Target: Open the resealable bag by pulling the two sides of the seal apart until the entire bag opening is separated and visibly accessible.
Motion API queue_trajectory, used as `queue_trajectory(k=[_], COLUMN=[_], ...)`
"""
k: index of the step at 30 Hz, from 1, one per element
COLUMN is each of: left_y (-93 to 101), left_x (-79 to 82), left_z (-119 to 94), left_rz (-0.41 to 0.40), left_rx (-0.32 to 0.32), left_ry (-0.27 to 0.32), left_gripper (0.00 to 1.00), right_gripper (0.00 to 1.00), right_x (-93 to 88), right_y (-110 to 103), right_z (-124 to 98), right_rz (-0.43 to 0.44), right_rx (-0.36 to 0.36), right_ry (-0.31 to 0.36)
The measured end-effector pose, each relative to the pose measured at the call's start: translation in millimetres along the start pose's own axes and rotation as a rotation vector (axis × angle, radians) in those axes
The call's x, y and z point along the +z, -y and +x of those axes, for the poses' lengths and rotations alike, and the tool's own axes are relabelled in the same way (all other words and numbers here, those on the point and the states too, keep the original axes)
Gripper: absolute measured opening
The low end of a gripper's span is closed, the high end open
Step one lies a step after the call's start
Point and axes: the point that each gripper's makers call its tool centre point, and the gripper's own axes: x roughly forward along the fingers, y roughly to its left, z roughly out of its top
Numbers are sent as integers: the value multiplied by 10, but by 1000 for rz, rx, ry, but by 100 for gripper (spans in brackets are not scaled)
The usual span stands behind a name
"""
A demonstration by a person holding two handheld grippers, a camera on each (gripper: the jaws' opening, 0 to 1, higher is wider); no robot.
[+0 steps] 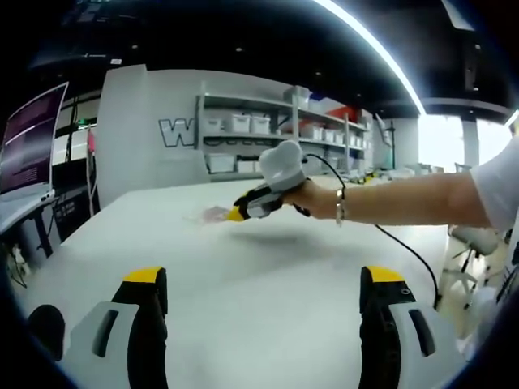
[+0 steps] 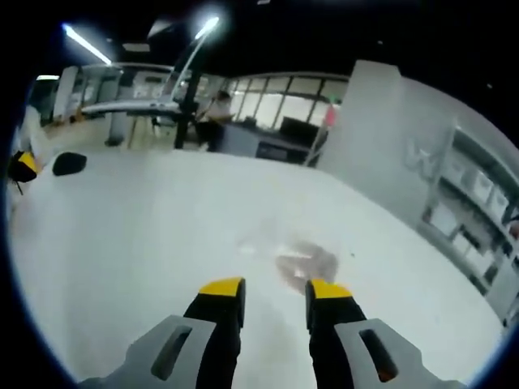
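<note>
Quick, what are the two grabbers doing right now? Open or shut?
Left gripper: open, jaws wide apart, holding nothing.
Right gripper: open, jaws apart, holding nothing, just short of the clear bag on the table.

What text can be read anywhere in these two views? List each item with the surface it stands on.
"W": a large outlined letter on the white wall beside the shelves, in the left gripper view; whatever follows it is hidden behind the shelving.
A faint large mark on the white wall in the right gripper view: too blurred to read.
Screen at the left: content too small to read.
Shelf bins: no legible labels.
</note>
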Motion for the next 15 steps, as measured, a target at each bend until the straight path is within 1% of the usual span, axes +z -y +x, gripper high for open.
queue_trajectory(k=[9,14,15], left_y=[-27,-26,-26], left_x=[36,55,56], left_z=[-25,-28,-28], left_rz=[-1,-2,-2], left_rx=[1,-1,-1], left_ry=[13,19,20], left_gripper=[97,97,97], right_gripper=[27,27,27], right_x=[42,57,63], right_y=[-76,-102,-77], right_z=[64,71,84], right_rz=[-36,-88,-93], right_rx=[7,7,8], right_ry=[-5,-13,-14])
